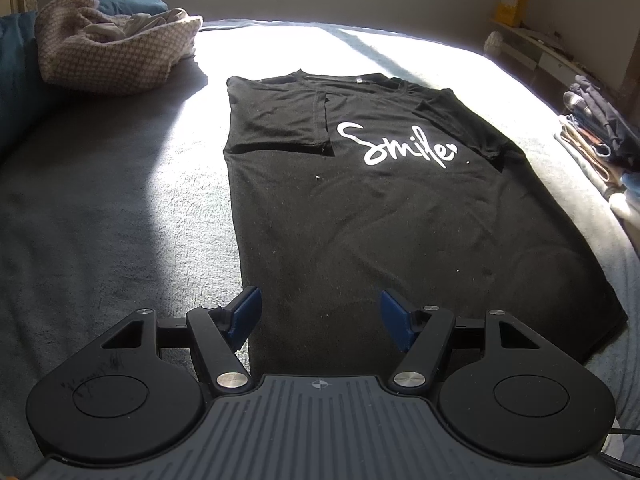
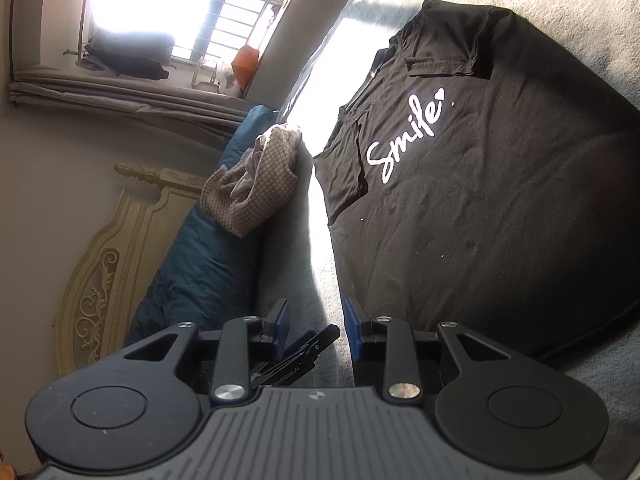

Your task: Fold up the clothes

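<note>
A black T-shirt (image 1: 360,216) with white "Smile" lettering lies flat, front up, on the grey bed cover (image 1: 120,208). Both short sleeves are folded inward over the chest. My left gripper (image 1: 320,310) is open just over the left part of the bottom hem, with only cloth showing between its blue pads (image 1: 246,312). In the tilted right wrist view the T-shirt (image 2: 500,208) fills the right side. My right gripper (image 2: 318,320) is open off the shirt's near left corner, over the bed cover (image 2: 316,264). It holds nothing.
A beige checked blanket bundle (image 1: 112,48) lies at the far left by a blue duvet (image 2: 200,264) and a cream headboard (image 2: 108,264). Folded clothes (image 1: 596,132) are stacked at the bed's right edge. A black tool part with lettering (image 2: 298,354) shows between the right fingers.
</note>
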The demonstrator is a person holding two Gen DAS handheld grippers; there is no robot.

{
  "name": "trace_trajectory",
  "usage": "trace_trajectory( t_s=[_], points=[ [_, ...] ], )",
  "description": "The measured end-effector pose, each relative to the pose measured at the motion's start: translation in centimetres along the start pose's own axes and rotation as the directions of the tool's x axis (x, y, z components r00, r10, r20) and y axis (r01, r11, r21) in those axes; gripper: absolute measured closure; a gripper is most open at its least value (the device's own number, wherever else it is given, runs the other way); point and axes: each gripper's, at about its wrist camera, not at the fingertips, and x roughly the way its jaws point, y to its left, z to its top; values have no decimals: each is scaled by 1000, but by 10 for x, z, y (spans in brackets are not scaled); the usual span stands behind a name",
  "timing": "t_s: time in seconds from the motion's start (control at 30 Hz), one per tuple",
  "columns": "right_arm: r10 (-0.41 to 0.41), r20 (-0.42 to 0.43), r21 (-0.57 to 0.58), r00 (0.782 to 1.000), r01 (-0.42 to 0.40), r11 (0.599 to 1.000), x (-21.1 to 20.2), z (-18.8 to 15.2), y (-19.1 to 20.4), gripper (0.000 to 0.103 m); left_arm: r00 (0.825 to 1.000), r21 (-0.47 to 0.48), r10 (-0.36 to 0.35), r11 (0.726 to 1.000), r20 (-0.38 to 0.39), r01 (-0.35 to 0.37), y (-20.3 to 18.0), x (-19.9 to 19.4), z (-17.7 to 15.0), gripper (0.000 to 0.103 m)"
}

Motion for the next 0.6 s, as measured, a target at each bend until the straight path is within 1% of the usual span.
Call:
trace_trajectory(
  t_s=[0.13, 0.23, 0.3, 0.37, 0.47, 0.53, 0.6],
  points=[
    [-4, -4, 0, 1000, 4, 1000, 0, -1, -1, 71, 1000, 8, -1, 1000, -8, 1, -1, 1, -2, 36],
    [-19, 0, 6, 1000, 19, 1000, 6, 0, 1, 71, 999, 3, -15, 1000, -29, 15, 5, 1, -6, 36],
    [-41, 8, 9, 999, 40, 999, 3, 2, -2, 71, 998, -24, -30, 999, -47, 29, 17, 1, -14, 36],
    [-93, 26, 6, 995, 93, 996, -6, 5, -11, 71, 996, -63, -45, 997, -80, 40, 32, 4, -26, 36],
    [-207, 67, 21, 976, 206, 978, -26, 9, -37, 69, 988, -134, -58, 990, -146, 39, 57, 10, -45, 36],
    [-282, 93, 34, 955, 280, 959, -39, 12, -54, 69, 981, -201, -61, 979, -185, 23, 77, 13, -57, 36],
    [-349, 120, 48, 930, 345, 937, -51, 16, -71, 68, 977, -265, -87, 964, -192, 34, 93, 14, -62, 36]
  ],
)
